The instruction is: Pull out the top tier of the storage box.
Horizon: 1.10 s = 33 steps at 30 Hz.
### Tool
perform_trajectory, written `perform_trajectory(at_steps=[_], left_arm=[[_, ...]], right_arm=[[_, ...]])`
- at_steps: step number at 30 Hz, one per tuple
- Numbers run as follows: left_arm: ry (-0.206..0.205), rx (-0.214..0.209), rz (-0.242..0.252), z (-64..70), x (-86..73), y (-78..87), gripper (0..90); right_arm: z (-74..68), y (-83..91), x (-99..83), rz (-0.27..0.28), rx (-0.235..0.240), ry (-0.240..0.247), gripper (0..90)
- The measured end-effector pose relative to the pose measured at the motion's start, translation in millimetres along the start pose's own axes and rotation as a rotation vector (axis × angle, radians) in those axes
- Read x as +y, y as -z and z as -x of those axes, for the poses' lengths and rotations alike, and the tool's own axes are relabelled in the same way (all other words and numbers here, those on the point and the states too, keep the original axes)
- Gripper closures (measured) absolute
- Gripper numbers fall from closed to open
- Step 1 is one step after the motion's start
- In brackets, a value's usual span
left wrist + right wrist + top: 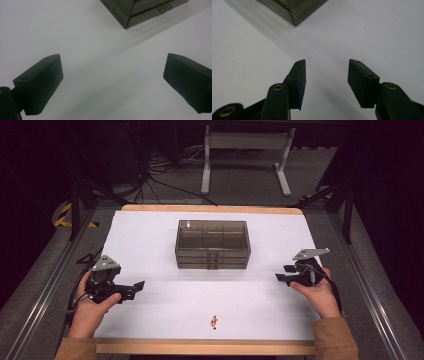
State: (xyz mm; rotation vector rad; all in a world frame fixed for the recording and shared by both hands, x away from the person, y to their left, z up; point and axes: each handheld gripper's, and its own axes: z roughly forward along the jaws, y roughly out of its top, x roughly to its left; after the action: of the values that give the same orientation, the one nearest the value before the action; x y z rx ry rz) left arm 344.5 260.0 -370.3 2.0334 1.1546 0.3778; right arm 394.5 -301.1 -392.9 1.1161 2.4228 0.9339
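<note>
The person wears tan-brown sleeves (334, 336) that end at the wrists, and each hand grasps a black gripper topped by a grey 3-cornered plate. The left gripper (112, 82) has 2 chunky, matte black wedge-shaped jaws. The right gripper (327, 83) has 2 slimmer, ribbed black pads (362, 82) on arms with brass-coloured rivets, and a dark cable trails from it by the wrist.

A smoky, glossy clear plastic was shown by the drawer box (212, 244); the table (150, 235) was topped in smooth matt white, edged with wood.
</note>
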Motion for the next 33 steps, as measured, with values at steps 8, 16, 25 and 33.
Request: perform_trajectory(at_steps=[8, 16, 25, 33], left_arm=[[-0.003, 0.082, -0.055, -0.1, -7.3, -5.1, 2.6], [-0.056, 0.062, -0.08, 10.8, -6.0, -1.8, 2.7], [-0.092, -0.006, -0.14, 14.5, -7.3, -1.8, 2.7], [-0.092, -0.029, -0.144, 16.2, -6.7, 0.3, 2.7]], right_arm=[[-12.1, 14.8, 10.8, 0.07, 0.016, 0.033, 52.6], [-26.7, 13.3, 19.8, 0.042, 0.015, 0.088, 46.9], [-43.8, 7.7, 28.0, 0.046, 0.136, 0.123, 51.8], [-59.3, 4.5, 34.0, 0.049, 0.167, 0.166, 52.0]])
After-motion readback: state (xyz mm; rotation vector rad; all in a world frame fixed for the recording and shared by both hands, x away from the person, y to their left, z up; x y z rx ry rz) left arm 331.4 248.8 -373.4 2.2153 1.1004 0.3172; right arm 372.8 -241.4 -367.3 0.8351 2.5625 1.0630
